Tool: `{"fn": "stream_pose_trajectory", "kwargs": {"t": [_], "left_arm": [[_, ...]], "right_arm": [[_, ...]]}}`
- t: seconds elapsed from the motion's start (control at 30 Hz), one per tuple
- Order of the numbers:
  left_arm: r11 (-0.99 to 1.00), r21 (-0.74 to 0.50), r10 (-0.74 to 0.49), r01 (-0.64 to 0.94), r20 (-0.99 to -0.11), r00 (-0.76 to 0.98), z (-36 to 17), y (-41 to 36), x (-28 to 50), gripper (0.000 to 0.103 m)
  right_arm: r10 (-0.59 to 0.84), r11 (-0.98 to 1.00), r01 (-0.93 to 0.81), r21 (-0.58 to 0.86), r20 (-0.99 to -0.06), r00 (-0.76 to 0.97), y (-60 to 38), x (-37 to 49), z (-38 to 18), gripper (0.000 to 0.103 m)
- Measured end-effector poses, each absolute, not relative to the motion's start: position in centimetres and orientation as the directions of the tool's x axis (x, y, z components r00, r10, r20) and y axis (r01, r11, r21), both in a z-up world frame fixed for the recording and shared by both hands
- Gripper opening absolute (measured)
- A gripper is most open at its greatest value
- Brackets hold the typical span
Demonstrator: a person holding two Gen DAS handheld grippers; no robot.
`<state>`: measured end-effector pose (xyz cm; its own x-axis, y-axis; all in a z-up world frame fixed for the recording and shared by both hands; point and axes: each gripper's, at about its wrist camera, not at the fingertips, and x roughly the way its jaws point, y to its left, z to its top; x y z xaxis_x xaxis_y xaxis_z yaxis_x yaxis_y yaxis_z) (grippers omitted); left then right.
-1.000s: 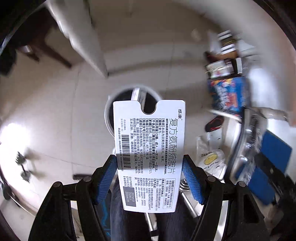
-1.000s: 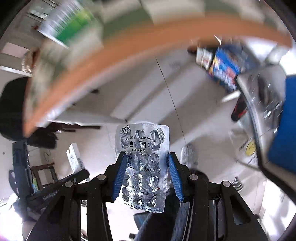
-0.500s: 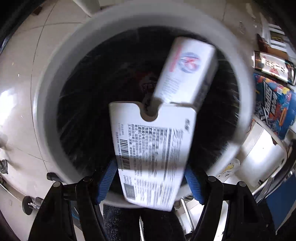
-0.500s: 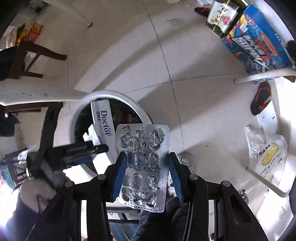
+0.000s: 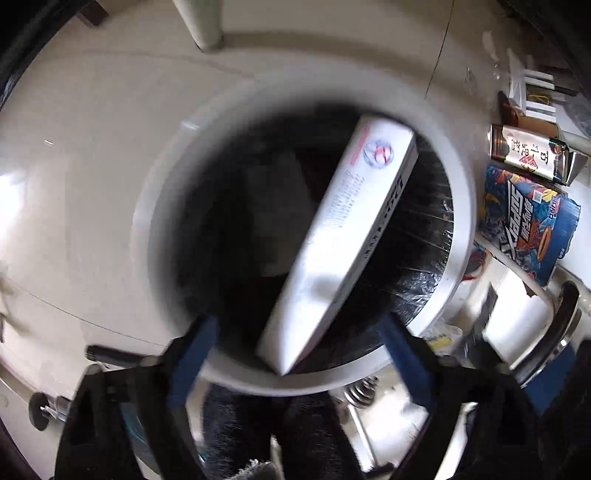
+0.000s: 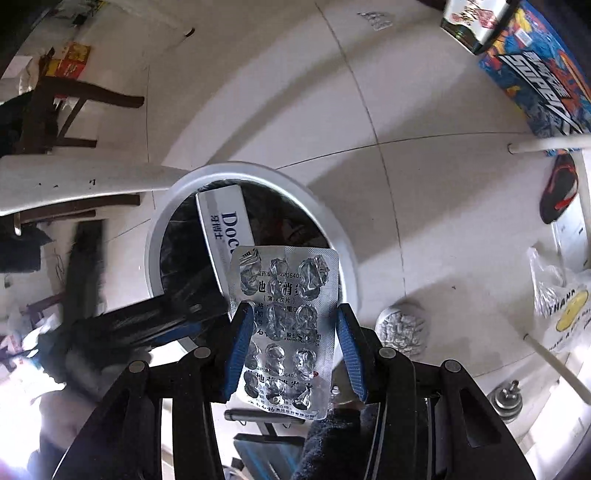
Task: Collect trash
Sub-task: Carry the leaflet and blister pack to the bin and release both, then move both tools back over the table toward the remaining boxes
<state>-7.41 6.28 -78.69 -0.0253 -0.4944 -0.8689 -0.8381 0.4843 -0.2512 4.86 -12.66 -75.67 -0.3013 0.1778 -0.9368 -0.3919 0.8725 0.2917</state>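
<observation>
A round white bin (image 5: 458, 206) with a black liner stands on the floor; it also shows in the right wrist view (image 6: 343, 240). A long white toothpaste box (image 5: 343, 240) leans inside it, also seen in the right wrist view (image 6: 221, 229). A pale blurred shape, hard to make out, lies deeper in the bin. My left gripper (image 5: 299, 354) is open and empty just above the bin's near rim. My right gripper (image 6: 295, 347) is shut on an empty silver blister pack (image 6: 288, 325) and holds it above the floor, near the bin's right side.
A blue printed box (image 5: 528, 225) and a gift box (image 5: 532, 155) lie right of the bin. A white table leg (image 5: 199, 22) stands behind it. A wooden chair (image 6: 62, 107), a plastic bag (image 6: 561, 302), a slipper (image 6: 559, 188) and a grey slipper (image 6: 400, 328) are around.
My left gripper opened and let go of the white medicine box, which dropped out of its fingers into the bin. My right gripper stayed shut on the blister pack and moved closer to the bin.
</observation>
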Motion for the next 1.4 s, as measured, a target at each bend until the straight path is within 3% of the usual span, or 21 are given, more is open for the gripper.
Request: {"fn": "stream_pose_trajectory", "kwargs": {"t": [0.07, 0.2, 0.3, 0.5, 0.8, 1.17, 1.4], "left_arm": [[0.511, -0.218, -0.441, -0.831, -0.897, -0.036, -76.5, 6.3, -8.7, 0.099], [0.575, -0.111, -0.307, -0.811, -0.947, -0.088, -73.4, 6.3, -10.8, 0.099], [0.630, -0.024, -0.199, -0.776, -0.971, -0.131, -70.9, 5.9, -12.0, 0.099], [0.673, 0.047, -0.090, -0.738, -0.985, -0.145, -64.3, 4.7, -13.6, 0.099], [0.683, 0.020, -0.051, -0.731, -0.996, -0.074, -50.9, 2.4, -14.6, 0.099], [0.704, -0.005, 0.019, -0.710, -0.999, 0.027, -35.2, 0.8, -16.5, 0.099], [0.690, -0.102, 0.058, -0.716, -0.979, 0.195, -25.9, 1.9, -11.3, 0.099]], "right_arm": [[0.169, 0.863, -0.413, 0.290, -0.937, -0.305, -12.1, 4.7, -76.1, 0.054], [0.162, 0.859, -0.422, 0.292, -0.935, -0.316, -11.7, 4.2, -76.3, 0.090], [0.131, 0.850, -0.461, 0.254, -0.951, -0.281, -11.7, 3.6, -75.2, 0.100], [0.028, 0.791, -0.601, 0.111, -0.989, -0.145, -11.7, 1.7, -69.3, 0.101], [0.044, 0.762, -0.644, 0.069, -0.998, -0.055, -13.4, 0.8, -55.1, 0.101], [0.118, 0.774, -0.620, 0.128, -0.991, -0.058, -16.7, -0.6, -37.0, 0.101], [0.203, 0.847, -0.499, 0.182, -0.979, -0.013, -19.4, 2.8, -25.9, 0.101]]}}
